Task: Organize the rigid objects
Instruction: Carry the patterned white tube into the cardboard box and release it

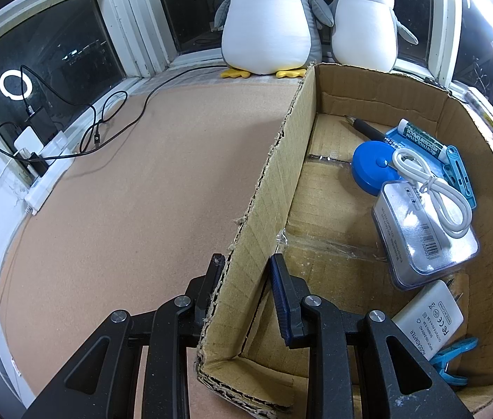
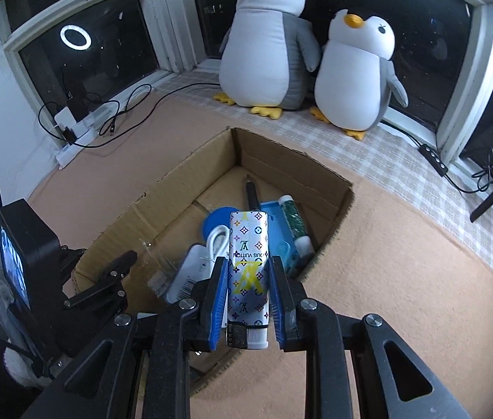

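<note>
Upright, the white monogram-printed lighter (image 2: 248,272) sits clamped in the right hand-held gripper (image 2: 248,296).

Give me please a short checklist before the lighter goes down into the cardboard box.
1. Right gripper jaws clamp the patterned lighter: ok.
2. Left gripper jaws pinch the cardboard box wall, steadying it: ok.
3. Lighter is over the box opening: ok.
4. Bare floor free in the box, left of the blue round case: ok.
5. Lighter clear of the white cable: cannot tell.
</note>
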`<move>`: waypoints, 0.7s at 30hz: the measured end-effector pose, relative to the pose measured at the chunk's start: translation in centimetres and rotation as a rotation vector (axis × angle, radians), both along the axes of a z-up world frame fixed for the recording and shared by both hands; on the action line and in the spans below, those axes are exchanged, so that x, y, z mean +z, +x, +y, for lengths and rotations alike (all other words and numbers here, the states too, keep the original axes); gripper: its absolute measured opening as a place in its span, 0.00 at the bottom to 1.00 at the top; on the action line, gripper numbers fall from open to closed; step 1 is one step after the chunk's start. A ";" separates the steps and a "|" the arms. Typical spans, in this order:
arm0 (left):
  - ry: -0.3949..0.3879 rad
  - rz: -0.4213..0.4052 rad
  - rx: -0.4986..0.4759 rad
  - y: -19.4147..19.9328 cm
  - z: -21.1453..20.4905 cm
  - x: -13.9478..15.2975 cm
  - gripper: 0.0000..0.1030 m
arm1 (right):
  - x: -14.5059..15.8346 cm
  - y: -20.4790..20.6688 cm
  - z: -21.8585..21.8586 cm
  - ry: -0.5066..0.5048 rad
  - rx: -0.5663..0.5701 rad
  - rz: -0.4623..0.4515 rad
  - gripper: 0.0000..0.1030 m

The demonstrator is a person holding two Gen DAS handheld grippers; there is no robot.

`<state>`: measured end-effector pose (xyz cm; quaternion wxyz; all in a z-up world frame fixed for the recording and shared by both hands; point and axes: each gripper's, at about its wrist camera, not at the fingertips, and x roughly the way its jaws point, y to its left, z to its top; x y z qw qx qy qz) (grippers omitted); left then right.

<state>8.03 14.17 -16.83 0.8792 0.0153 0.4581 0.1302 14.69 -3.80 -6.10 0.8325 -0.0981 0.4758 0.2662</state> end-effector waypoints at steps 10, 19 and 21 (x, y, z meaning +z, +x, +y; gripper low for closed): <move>0.000 0.000 0.001 0.0 0.0 0.0 0.28 | -1.3 0.6 2.4 -0.041 0.006 0.002 0.20; 0.000 -0.001 0.001 0.0 0.0 0.0 0.28 | -2.0 1.0 3.3 -0.071 0.015 -0.006 0.20; 0.000 0.000 0.000 0.0 -0.1 0.0 0.28 | -2.1 0.9 3.5 -0.074 0.019 -0.006 0.20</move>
